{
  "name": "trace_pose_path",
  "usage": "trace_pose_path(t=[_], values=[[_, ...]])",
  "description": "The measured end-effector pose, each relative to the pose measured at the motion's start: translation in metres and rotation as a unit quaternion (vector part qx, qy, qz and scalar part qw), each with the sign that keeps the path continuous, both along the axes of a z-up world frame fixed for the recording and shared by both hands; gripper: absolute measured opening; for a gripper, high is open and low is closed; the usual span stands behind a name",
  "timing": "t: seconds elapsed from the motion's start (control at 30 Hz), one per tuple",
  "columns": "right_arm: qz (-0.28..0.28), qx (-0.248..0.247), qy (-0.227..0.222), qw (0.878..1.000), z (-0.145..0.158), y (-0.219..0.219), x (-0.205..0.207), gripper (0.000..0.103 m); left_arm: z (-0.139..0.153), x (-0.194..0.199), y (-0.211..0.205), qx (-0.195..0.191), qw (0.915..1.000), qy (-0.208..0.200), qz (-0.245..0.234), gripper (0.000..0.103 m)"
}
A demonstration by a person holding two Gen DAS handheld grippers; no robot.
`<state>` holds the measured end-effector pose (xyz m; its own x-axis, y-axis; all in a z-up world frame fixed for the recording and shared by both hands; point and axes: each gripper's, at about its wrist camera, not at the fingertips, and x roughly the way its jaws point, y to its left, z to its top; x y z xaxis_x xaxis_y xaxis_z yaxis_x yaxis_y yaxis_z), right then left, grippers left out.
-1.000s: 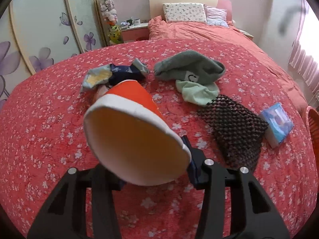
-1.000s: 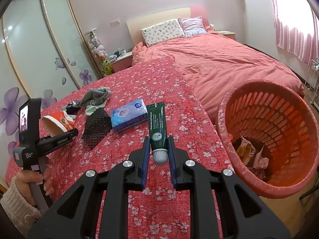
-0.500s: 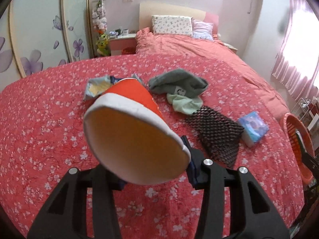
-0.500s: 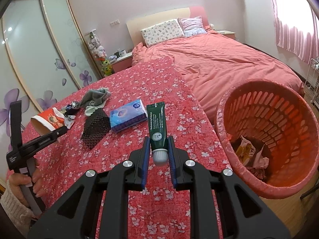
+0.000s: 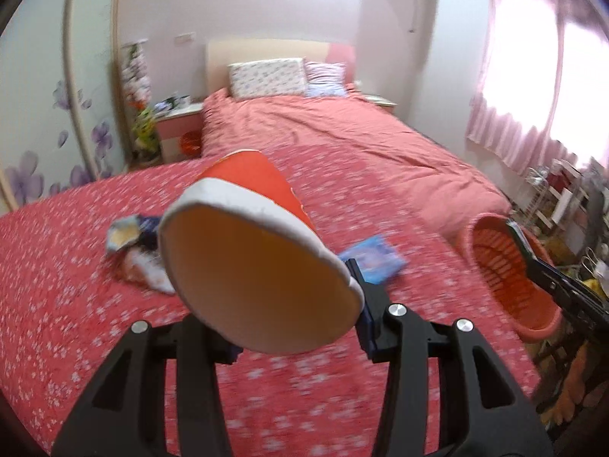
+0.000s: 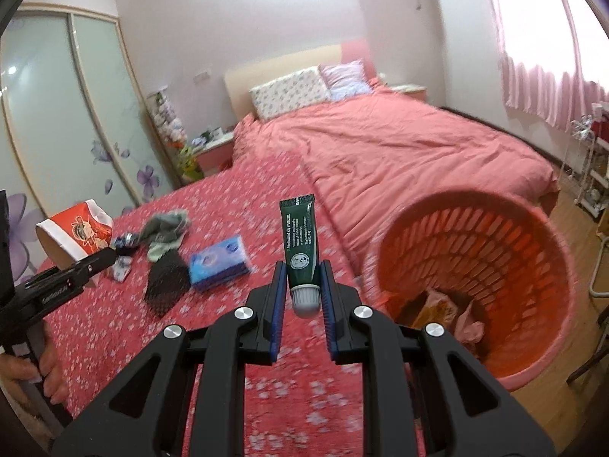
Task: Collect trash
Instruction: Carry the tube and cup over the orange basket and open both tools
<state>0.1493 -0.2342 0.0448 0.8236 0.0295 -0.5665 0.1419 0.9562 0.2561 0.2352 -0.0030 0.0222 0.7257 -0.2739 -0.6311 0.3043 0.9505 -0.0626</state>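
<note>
A red paper cup (image 5: 251, 251) with a white rim fills the middle of the left wrist view, its open mouth facing the camera. My left gripper (image 5: 293, 327) is shut on it, and its left fingertip is hidden behind the cup. The right wrist view shows the same cup (image 6: 74, 232) raised at the far left above the flowered red bedspread. My right gripper (image 6: 302, 285) is shut on a dark green tube (image 6: 300, 240), cap toward the camera. An orange laundry basket (image 6: 533, 236) with crumpled wrappers inside stands just right of the tube, beside the bed. The basket (image 5: 506, 266) also shows at the right in the left wrist view.
On the bedspread lie a blue tissue pack (image 6: 219, 262), a black mesh pad (image 6: 167, 282), a grey-green cloth (image 6: 165, 228) and torn wrappers (image 5: 125, 232). Beyond is a bed with pillows (image 6: 289, 89); a wardrobe is on the left, and a window with pink curtains on the right.
My left gripper has risen and swung right with the cup, bringing the basket into its view. My right gripper has lifted slightly with the tube.
</note>
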Motion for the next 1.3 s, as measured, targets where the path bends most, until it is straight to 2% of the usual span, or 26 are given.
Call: trace_pose_path(t=[0.17,0.37,0.67,0.93,1.2,1.23,1.3], values=[[-0.048,-0.022,-0.029,0.998,0.02,-0.032,-0.017,0.018,0.015,-0.009,-0.054,-0.009,0.9983,-0.014,-0.056,0.045],[-0.101,-0.022,-0.047,0.994,0.031,-0.075,-0.035,0.018,0.022,-0.018,-0.134,-0.015,0.9908,-0.022,-0.133,0.045],[-0.15,0.002,-0.058,0.987,0.025,-0.129,-0.041,0.018,0.007,-0.026,-0.23,-0.008,0.9771,-0.015,-0.212,0.045],[-0.168,0.039,-0.05,0.984,0.004,-0.156,-0.036,0.018,-0.021,-0.018,-0.281,0.008,0.9701,0.004,-0.242,0.045],[-0.166,0.056,-0.039,0.984,-0.008,-0.168,-0.032,0.018,-0.047,-0.013,-0.302,0.027,0.9679,0.024,-0.248,0.047],[-0.163,0.062,-0.037,0.984,-0.01,-0.169,-0.031,0.018,-0.048,-0.012,-0.299,0.028,0.9681,0.026,-0.248,0.048],[-0.164,0.072,-0.033,0.983,-0.013,-0.172,-0.032,0.019,-0.051,-0.011,-0.301,0.031,0.969,0.027,-0.244,0.057]])
